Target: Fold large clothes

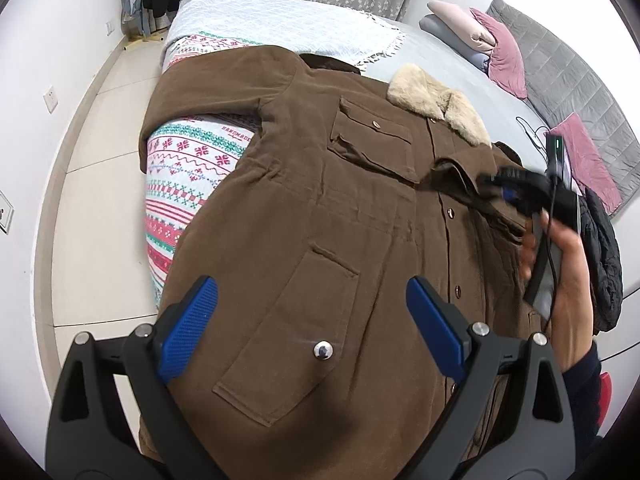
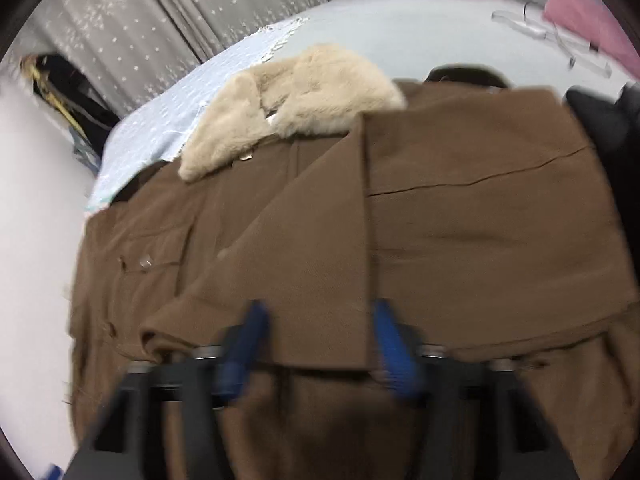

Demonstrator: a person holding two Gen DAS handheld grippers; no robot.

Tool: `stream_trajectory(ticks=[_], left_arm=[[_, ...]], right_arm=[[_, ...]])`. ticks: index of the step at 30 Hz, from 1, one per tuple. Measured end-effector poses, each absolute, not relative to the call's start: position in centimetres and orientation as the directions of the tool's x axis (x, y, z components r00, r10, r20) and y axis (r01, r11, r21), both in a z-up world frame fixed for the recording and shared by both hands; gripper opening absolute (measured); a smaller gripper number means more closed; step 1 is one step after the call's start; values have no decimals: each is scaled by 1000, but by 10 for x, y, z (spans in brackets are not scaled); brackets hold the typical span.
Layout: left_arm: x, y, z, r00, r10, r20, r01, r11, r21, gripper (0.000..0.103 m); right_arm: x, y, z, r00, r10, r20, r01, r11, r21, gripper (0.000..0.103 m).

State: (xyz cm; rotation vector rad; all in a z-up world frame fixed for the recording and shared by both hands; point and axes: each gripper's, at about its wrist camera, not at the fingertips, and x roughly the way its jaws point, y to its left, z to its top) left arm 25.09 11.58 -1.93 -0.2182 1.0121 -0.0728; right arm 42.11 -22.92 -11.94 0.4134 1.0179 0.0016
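One brown coat [image 1: 320, 208] lies buttoned, front up, on the bed [image 1: 440, 56], left sleeve still spread; the left gripper [image 1: 312, 320] hovers wide apart, empty. Right-wrist view — one sleeve [image 2: 320, 240] folded across the chest, right gripper [image 2: 316, 340] blurred, seemingly parted. Folding appears barely begun.

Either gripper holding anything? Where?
Left gripper is open and empty above the coat. Right gripper sits at the folded-over sleeve edge; blur hides whether it grips.
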Motion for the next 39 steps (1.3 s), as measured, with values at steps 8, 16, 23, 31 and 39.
stream_trajectory(ticks=[8, 16, 23, 31, 39], left_arm=[[255, 117, -22, 530, -147, -835, -50, 978, -203, 95], [261, 124, -27, 529, -104, -842, -73, 983, -167, 95], [267, 146, -25, 529, -129, -839, -119, 967, -224, 95], [302, 226, -31, 523, -196, -829, -301, 868, -395, 95], [366, 330, -86, 562, -313, -766, -449, 662, -600, 95]], right_arm=[[468, -140, -81, 639, 129, -758, 22, 982, 186, 16], [519, -67, -146, 545, 26, -838, -142, 988, -62, 42], [470, -66, -104, 613, 119, -781, -210, 978, -15, 43], [369, -44, -39, 766, 113, -633, -207, 975, -77, 64], [337, -14, -5, 830, 102, -549, -159, 986, -57, 74]])
